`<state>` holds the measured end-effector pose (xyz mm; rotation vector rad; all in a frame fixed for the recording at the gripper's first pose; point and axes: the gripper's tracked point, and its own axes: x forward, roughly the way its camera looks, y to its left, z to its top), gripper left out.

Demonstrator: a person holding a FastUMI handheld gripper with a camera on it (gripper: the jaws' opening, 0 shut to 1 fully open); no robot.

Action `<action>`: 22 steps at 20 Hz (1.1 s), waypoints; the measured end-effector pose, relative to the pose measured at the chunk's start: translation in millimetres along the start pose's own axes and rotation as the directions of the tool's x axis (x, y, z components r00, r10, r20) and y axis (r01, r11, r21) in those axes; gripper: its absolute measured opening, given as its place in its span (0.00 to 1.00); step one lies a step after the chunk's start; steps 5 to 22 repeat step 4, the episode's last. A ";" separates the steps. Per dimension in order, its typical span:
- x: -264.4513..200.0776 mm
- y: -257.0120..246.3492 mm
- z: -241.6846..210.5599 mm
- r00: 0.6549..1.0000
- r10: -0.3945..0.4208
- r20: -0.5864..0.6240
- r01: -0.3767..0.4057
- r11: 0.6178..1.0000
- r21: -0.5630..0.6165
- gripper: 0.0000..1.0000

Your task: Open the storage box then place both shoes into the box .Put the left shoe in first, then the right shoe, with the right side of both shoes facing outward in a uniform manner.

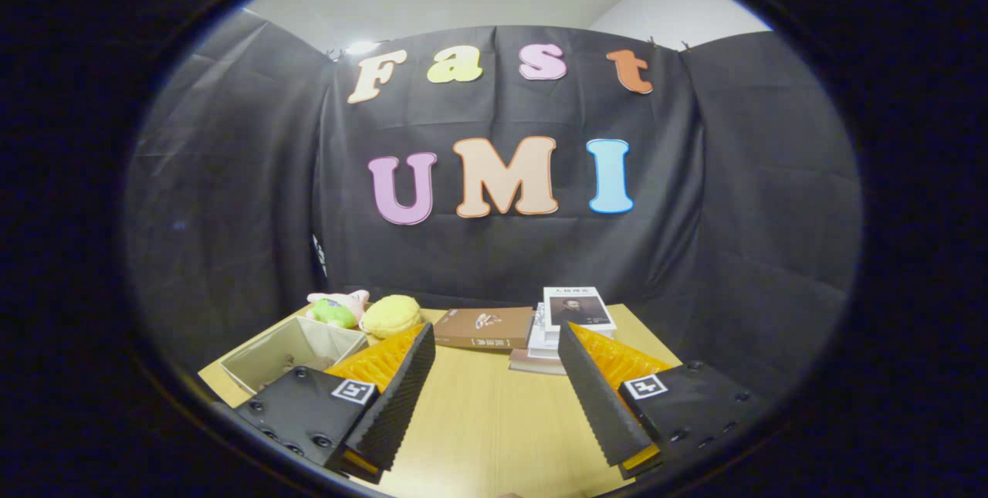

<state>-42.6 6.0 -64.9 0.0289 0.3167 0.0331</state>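
Storage box [289, 351], pale grey fabric with its top open, sits on the wooden tabletop [494, 421] left of the fingers. Hand-held gripper [495, 343] hovers released, grasping nothing. Books [485, 326] lie beyond.

Your tool [494, 374] hangs open over the bench [494, 421]. Far left sits a box [289, 351], two soft toys [363, 313] behind it; books [532, 332] lie far ahead, between the fingers.
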 end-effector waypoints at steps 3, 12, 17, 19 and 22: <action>-0.7 -10.7 2.8 1.000 -0.009 0.012 0.009 1.000 0.010 1.00; -1.1 -12.5 3.6 1.000 -0.010 0.015 0.010 1.000 0.011 1.00; -1.1 -12.5 3.6 1.000 -0.010 0.015 0.010 1.000 0.011 1.00; -1.1 -12.5 3.6 1.000 -0.010 0.015 0.010 1.000 0.011 1.00; -1.1 -12.5 3.6 1.000 -0.010 0.015 0.010 1.000 0.011 1.00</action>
